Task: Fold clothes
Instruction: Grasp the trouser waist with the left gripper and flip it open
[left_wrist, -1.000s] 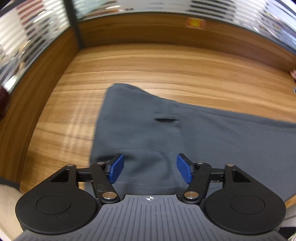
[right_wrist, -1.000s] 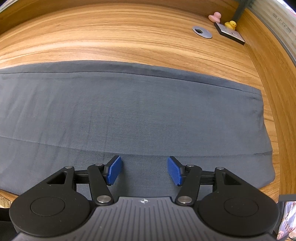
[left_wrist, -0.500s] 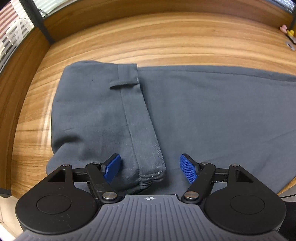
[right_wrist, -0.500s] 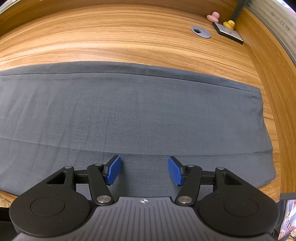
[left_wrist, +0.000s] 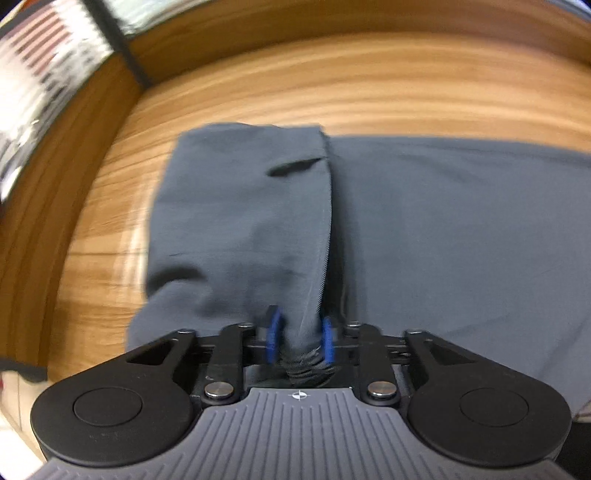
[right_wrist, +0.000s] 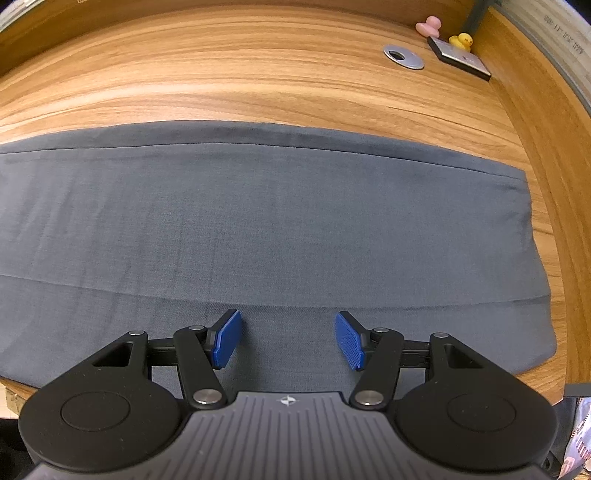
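Observation:
A pair of grey trousers lies flat across the wooden table. Their waistband end, with a belt loop, is folded over at the left. In the left wrist view my left gripper is closing, and its blue pads pinch the bunched near corner of that waistband. The right wrist view shows the trouser legs spread out, with the hem at the right. My right gripper hovers open over the near edge of the cloth, nothing between its fingers.
At the table's far right corner sit a round metal cable grommet, a small dark slab, a yellow toy duck and a pink one. A low wooden wall rims the table.
My left gripper dropped onto the waistband corner and its jaws closed from wide apart onto the cloth. The right gripper stayed still and open.

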